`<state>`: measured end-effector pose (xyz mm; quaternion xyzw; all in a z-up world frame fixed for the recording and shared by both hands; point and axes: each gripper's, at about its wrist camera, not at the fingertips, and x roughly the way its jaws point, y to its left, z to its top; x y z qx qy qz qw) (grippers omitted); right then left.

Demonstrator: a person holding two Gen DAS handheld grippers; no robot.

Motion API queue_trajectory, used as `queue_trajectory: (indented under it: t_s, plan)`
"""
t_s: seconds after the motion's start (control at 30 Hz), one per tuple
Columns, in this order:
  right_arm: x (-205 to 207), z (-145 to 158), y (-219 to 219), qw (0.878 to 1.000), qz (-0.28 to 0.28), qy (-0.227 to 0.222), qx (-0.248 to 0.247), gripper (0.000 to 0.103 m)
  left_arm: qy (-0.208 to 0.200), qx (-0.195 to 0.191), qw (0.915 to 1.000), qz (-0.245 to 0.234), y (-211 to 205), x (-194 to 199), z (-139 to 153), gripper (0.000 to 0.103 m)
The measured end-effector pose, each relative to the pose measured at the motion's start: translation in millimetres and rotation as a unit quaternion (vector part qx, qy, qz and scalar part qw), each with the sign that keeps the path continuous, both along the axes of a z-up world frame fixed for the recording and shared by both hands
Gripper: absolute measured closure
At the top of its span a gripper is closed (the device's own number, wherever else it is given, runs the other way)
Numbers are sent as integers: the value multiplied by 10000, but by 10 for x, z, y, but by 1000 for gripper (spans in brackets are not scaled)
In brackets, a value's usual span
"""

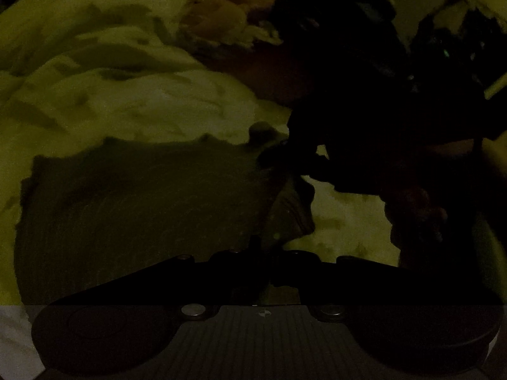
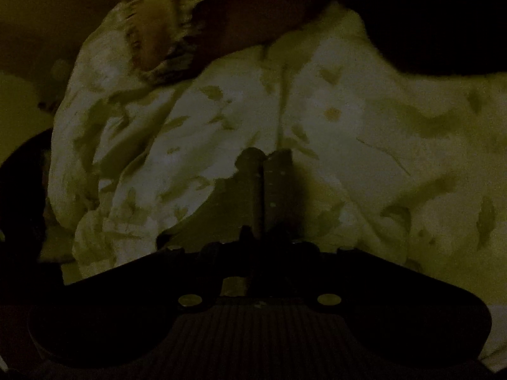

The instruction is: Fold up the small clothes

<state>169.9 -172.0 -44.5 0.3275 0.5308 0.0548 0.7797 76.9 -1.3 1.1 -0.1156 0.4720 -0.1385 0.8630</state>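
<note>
The scene is very dark. In the left wrist view a flat, dark ribbed garment [image 1: 142,209] lies on a pale patterned bedsheet [image 1: 111,104]. My left gripper [image 1: 253,247] sits low over the garment's near right part; its fingers are lost in the dark. The other gripper [image 1: 364,145] shows as a dark shape at the garment's right corner. In the right wrist view my right gripper [image 2: 263,171] has its two fingers pressed together, pointing at the sheet [image 2: 364,133]. Whether cloth is pinched between them cannot be told.
A crumpled orange and dark cloth heap [image 1: 228,9] lies at the back of the sheet. It also shows in the right wrist view [image 2: 164,31] at the upper left. The sheet is rumpled into folds [image 2: 111,158] on the left.
</note>
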Motion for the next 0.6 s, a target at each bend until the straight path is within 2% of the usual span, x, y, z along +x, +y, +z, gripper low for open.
queue_trajectory:
  t_s: [0.13, 0.23, 0.47, 0.6]
  plan:
    - [46, 243, 366, 9970, 608, -420, -211, 90, -15, -346, 9974, 632, 315, -75, 58, 37]
    - [70, 349, 718, 9918, 1080, -622, -296, 90, 63, -598, 9908, 1209, 614, -180, 49, 37]
    - [91, 336, 1407, 9832, 1671, -693, -226, 91, 251, -863, 9726, 2144, 1217, -402, -37, 37]
    - [95, 277, 1797, 9776, 1977, -665, -294, 91, 329, -872, 9648, 2459, 1435, -472, -88, 37]
